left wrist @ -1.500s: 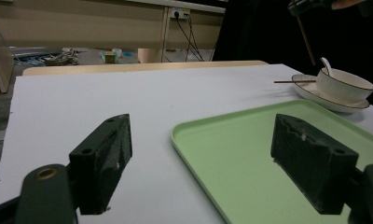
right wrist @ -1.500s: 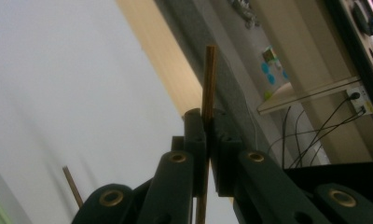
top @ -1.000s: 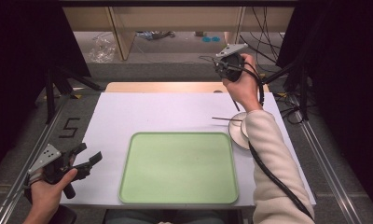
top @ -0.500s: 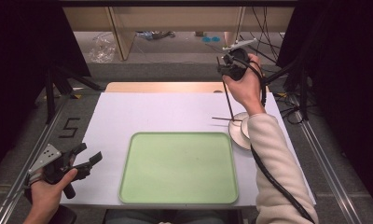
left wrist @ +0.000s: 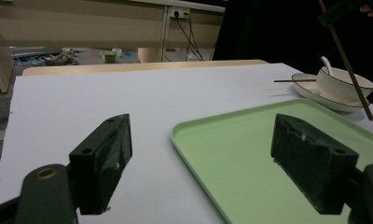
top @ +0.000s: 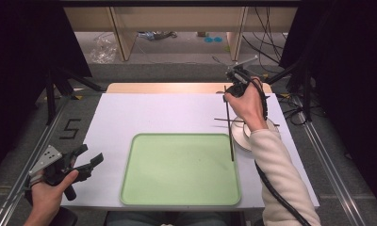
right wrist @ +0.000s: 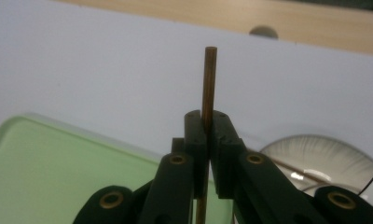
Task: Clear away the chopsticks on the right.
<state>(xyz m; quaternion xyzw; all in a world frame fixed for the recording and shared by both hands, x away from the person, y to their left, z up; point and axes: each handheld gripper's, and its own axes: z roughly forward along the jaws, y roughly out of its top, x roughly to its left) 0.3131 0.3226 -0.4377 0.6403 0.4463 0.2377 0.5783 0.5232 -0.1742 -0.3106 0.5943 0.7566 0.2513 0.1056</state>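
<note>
The right gripper (top: 231, 84) is clamped on one chopstick (top: 230, 127) near its upper end, so the stick hangs almost straight down and its tip can be aimed at the green tray (top: 144, 188). The tip is now just above the tray's right edge, beside the bowl (top: 250, 136) on its saucer (a second chopstick (top: 224, 119) lies across it). The left gripper (top: 83, 162) waits with jaws apart and empty near the tray's left side

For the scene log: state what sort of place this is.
Probably a lab recording bench: a white-topped table on a metal-railed frame, loose cables on the floor behind, and a staged green tray with bowl.
</note>
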